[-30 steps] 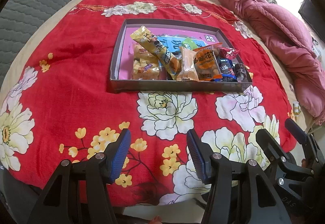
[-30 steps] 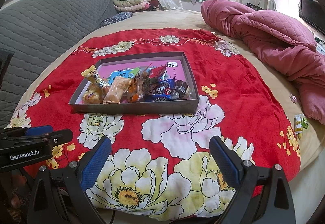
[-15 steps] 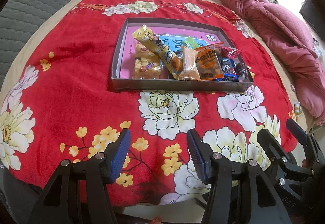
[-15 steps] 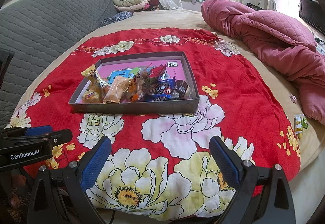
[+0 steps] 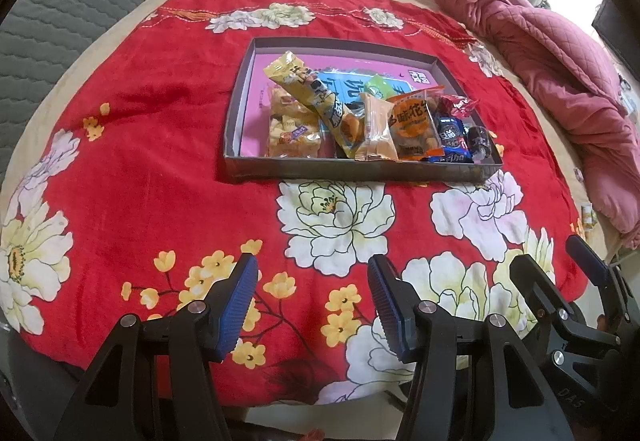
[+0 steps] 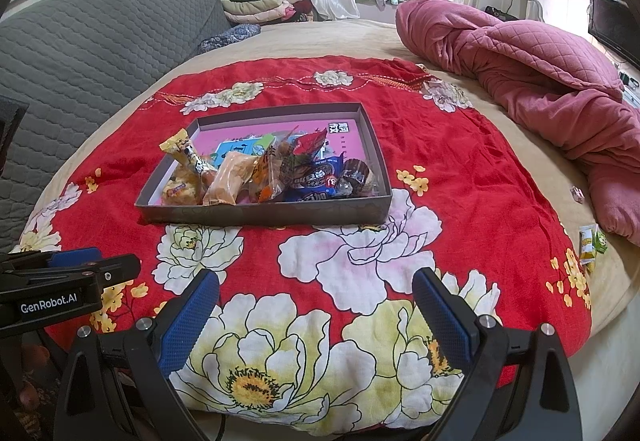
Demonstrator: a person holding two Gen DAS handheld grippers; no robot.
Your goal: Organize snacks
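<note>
A shallow grey box [image 5: 352, 170] [image 6: 264, 212] with a pink floor sits on a red flowered cloth [image 5: 160, 169] on the bed. Several wrapped snacks lie in its near half: a long yellow pack [image 5: 308, 97], an orange peanut bag [image 5: 412, 123], a blue cookie pack [image 6: 316, 177]. My left gripper [image 5: 312, 297] is open and empty, well short of the box. My right gripper [image 6: 316, 317] is open and empty, also short of the box. Each gripper shows at the edge of the other's view.
A pink quilt [image 6: 540, 81] is heaped at the right. A grey padded headboard [image 6: 80, 53] runs along the left. Small green and yellow packets [image 6: 592, 245] lie on the beige sheet at the right edge. Folded clothes [image 6: 256, 1] are stacked at the back.
The left wrist view has shifted slightly, so the box sits a little lower and nearer. The right gripper has not moved.
</note>
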